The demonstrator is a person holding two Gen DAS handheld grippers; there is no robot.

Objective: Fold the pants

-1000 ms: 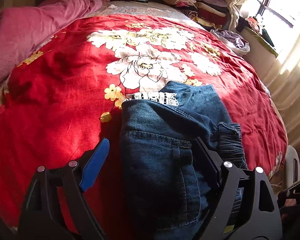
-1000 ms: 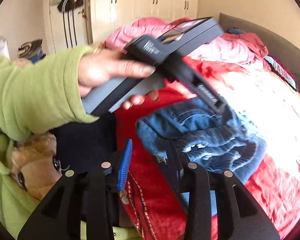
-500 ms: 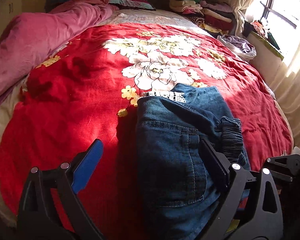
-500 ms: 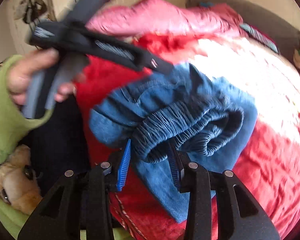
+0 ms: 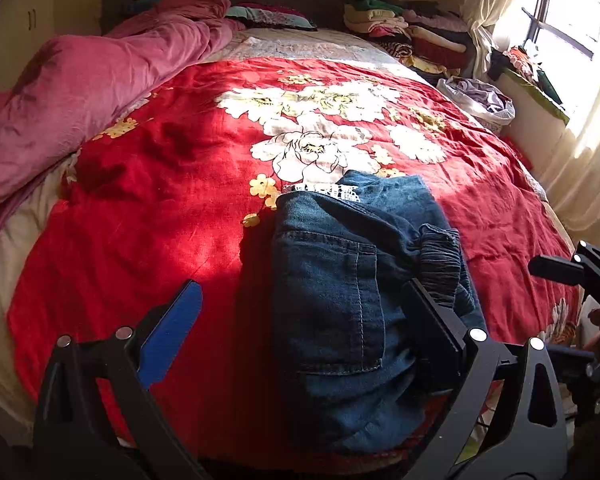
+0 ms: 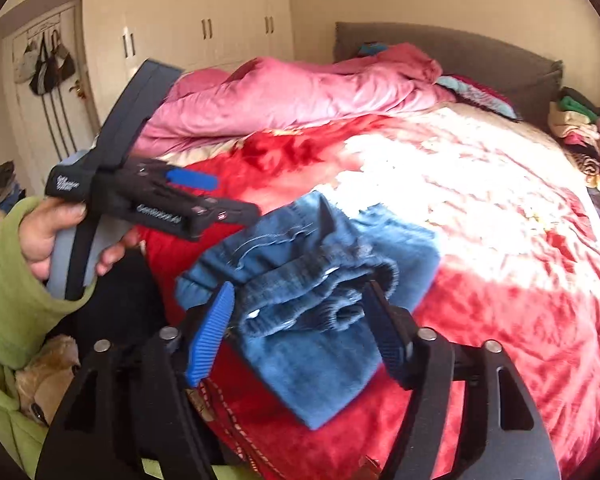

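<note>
Denim lies between both pairs of jaws, yet neither pair presses on it. The left gripper (image 5: 300,320) stands wide open, its jaws having just opened further; the blue pad sits out over the red blanket (image 5: 148,208) to the left of the folded jeans (image 5: 340,288), while the dark finger sits against the gathered waistband at the jeans' right side. The right gripper (image 6: 300,332) has also just been opening: half a second ago its pads were close on either side of the bunched elastic waistband, and now they stand apart with that waistband loose between them.

The jeans rest folded on the near part of the bed, on the flowered red blanket. In the left wrist view their long axis runs away from the camera toward the headboard, with a back pocket facing up and a strip of white lace showing at the far fold. The waistband end points toward the right gripper.

Compared with a second ago, the left gripper has drawn back and the bundle sits lower and flatter.

Farther out, a white basket (image 5: 480,100) near the window holds pale purple cloth. A pink quilt (image 5: 80,92) is heaped along the left of the bed, and folded clothes (image 5: 404,36) are stacked by the headboard. A green sleeve (image 6: 16,280) covers the arm holding the left gripper.
</note>
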